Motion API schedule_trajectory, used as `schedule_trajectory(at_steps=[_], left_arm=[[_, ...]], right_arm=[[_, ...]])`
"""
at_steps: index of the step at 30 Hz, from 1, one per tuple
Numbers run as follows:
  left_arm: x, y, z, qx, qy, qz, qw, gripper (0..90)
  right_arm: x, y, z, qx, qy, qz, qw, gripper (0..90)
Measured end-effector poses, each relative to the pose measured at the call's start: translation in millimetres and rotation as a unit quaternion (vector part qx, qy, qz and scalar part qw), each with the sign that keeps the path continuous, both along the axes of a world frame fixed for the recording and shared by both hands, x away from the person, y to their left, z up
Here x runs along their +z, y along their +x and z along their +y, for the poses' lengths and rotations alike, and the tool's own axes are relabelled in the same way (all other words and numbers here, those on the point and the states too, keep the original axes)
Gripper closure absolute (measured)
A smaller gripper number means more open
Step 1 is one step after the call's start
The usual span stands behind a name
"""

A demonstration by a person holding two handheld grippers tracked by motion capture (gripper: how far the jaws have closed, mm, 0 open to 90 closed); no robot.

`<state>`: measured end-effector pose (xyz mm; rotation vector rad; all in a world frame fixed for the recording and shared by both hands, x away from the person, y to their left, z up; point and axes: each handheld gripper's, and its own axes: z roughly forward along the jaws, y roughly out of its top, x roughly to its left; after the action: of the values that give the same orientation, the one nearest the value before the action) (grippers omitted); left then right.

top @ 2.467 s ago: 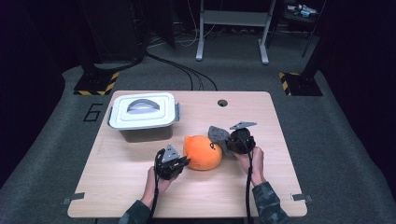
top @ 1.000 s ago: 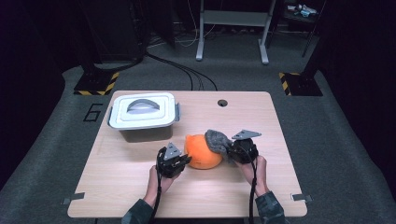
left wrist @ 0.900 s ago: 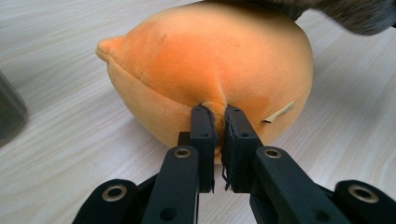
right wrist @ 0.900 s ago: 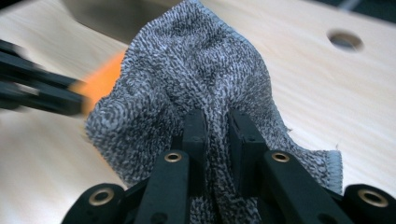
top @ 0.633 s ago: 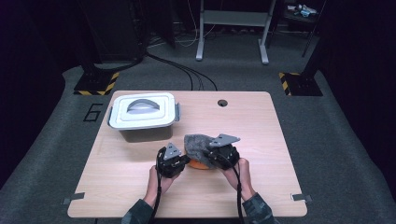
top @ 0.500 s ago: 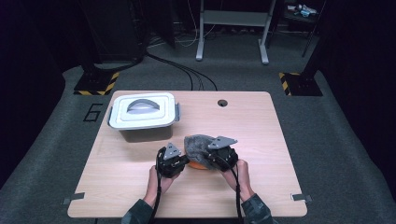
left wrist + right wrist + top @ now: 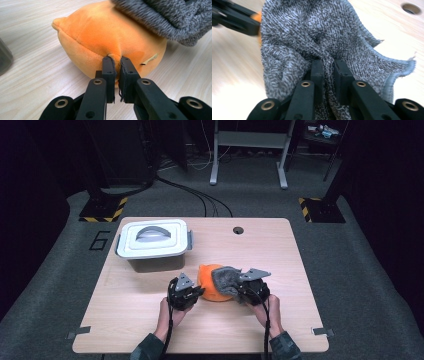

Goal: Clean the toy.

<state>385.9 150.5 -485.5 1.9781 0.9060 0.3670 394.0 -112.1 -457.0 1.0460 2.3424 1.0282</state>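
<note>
While the left gripper (image 7: pixel 115 72) stays pinched tight on a fold of the orange plush (image 7: pixel 214 282), the right gripper (image 7: pixel 327 75), jaws clamped on the grey knit cloth (image 7: pixel 317 35), drapes that cloth over the plush's right side. Plush sits on the table (image 7: pixel 150 320), just front-right of the lidded grey container (image 7: pixel 152 242), near but not touching it. Cloth covers part of the top so far; most of the orange is bare. Judging by that, wiping or wrapping is barely started, and the container lid is on.
</note>
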Motion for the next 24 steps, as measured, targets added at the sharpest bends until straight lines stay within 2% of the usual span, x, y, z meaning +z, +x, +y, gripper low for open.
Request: schedule_trajectory(at_steps=[3, 4, 7, 9, 13, 16, 18, 20, 21, 24], left_arm=[[-0.4, 0.5, 0.4, 0.0, -0.001, 0.0, 1.0, 83.5], [-0.4, 0.5, 0.4, 0.001, -0.001, 0.0, 1.0, 83.5], [-0.1, 0.8, 0.7, 0.001, 0.001, -0.002, 1.0, 83.5], [-0.4, 0.9, 1.0, 0.005, 0.0, 0.0, 1.0, 83.5], [-0.3, 0.6, 1.0, 0.004, 0.001, 0.001, 1.0, 83.5], [-0.4, 0.8, 0.9, 0.005, 0.0, 0.001, 1.0, 83.5], [-0.4, 1.2, 1.4, 0.005, 0.004, 0.002, 1.0, 83.5], [-1.3, 1.9, 2.7, 0.007, 0.003, 0.005, 1.0, 83.5], [-2.0, 2.0, 3.2, 0.007, 0.001, 0.006, 1.0, 83.5], [-2.4, 1.5, 2.4, 0.004, 0.001, 0.004, 1.0, 83.5]], right_arm=[[-6.3, 3.0, -11.8, -0.024, -0.011, 0.01, 0.9996, 79.5], [-8.9, 4.1, -15.6, -0.033, -0.007, 0.017, 0.9993, 79.5], [-10.7, 5.9, -25.1, -0.032, 0.003, 0.024, 0.9992, 79.5], [-4.7, 3.8, -24.8, -0.032, 0.013, 0.015, 0.9993, 79.5], [13.9, -3.1, -11.3, -0.015, 0.029, -0.011, 0.9994, 79.5], [20.8, -9.0, 9.4, 0.017, 0.025, -0.02, 0.9993, 79.5], [18.8, -11.8, 23.2, 0.035, 0.015, -0.021, 0.999, 79.5], [14.7, -13.0, 29.9, 0.042, -0.001, -0.023, 0.9989, 79.6], [12.2, -12.1, 30.1, 0.045, -0.001, -0.024, 0.9987, 79.8], [7.0, -9.7, 21.2, 0.032, 0.015, -0.01, 0.9993, 80.1]])
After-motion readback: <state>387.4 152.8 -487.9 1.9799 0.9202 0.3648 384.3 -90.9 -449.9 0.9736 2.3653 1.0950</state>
